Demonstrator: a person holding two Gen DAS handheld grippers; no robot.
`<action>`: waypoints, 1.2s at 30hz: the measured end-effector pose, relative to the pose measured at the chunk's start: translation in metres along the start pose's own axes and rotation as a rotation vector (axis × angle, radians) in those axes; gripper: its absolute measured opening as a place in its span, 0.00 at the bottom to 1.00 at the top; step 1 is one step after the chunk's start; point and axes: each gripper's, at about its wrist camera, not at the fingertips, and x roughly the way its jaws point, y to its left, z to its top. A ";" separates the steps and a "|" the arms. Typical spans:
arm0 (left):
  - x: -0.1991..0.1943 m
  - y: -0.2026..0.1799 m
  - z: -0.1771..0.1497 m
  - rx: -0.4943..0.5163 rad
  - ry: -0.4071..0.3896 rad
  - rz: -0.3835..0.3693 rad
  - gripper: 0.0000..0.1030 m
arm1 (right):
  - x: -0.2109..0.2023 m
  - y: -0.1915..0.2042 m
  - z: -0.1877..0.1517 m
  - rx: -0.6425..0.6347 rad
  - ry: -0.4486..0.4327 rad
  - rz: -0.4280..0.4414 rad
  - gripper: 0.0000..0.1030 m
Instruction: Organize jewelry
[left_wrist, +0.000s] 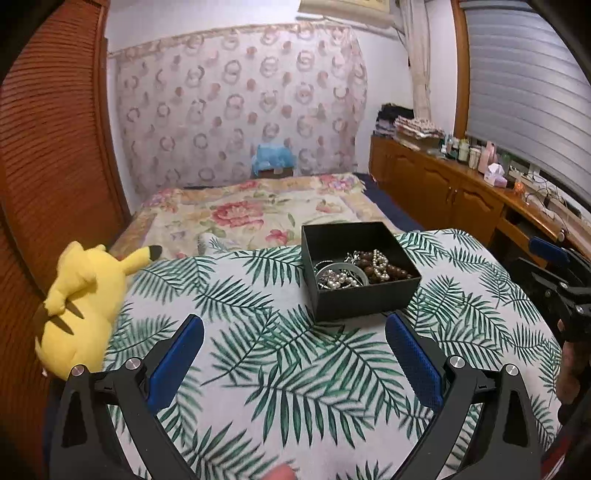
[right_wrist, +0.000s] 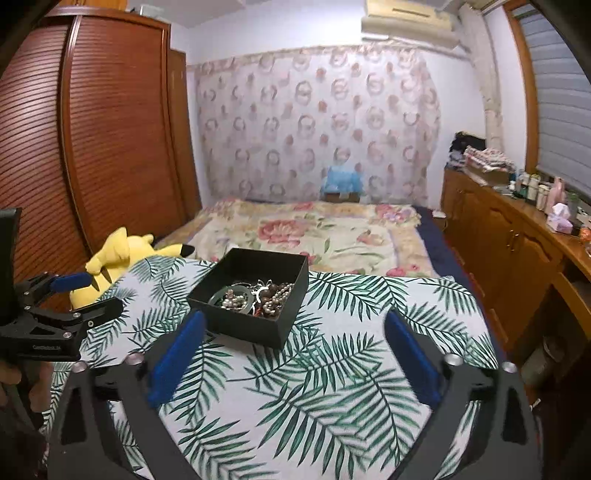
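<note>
A black open box (left_wrist: 360, 293) (right_wrist: 251, 326) stands on the palm-leaf cloth (left_wrist: 266, 369) (right_wrist: 325, 398). Inside lies a tangle of jewelry (left_wrist: 360, 269) (right_wrist: 255, 297): pearl strings, brown beads and a grey bangle. My left gripper (left_wrist: 293, 326) is open, short of the box and a little left of it, with only cloth between its blue pads. My right gripper (right_wrist: 293, 325) is open too, its left pad close to the box's near corner. Each gripper shows at the edge of the other's view: the right one (left_wrist: 561, 273), the left one (right_wrist: 77, 291).
A yellow plush toy (left_wrist: 85, 306) (right_wrist: 122, 254) lies at the cloth's left edge. Behind is a bed with a floral cover (left_wrist: 255, 210) (right_wrist: 310, 232). A wooden wardrobe (right_wrist: 110, 129) stands left, a wooden cabinet (left_wrist: 454, 192) (right_wrist: 517, 236) with bottles right.
</note>
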 end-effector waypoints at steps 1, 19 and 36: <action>-0.007 0.000 -0.003 -0.005 -0.006 0.000 0.92 | -0.004 0.002 -0.002 0.003 -0.005 -0.005 0.98; -0.050 -0.007 -0.017 -0.022 -0.063 0.012 0.92 | -0.040 0.017 -0.018 0.009 -0.057 -0.030 0.98; -0.058 -0.007 -0.016 -0.033 -0.084 0.014 0.92 | -0.040 0.017 -0.021 0.016 -0.056 -0.034 0.98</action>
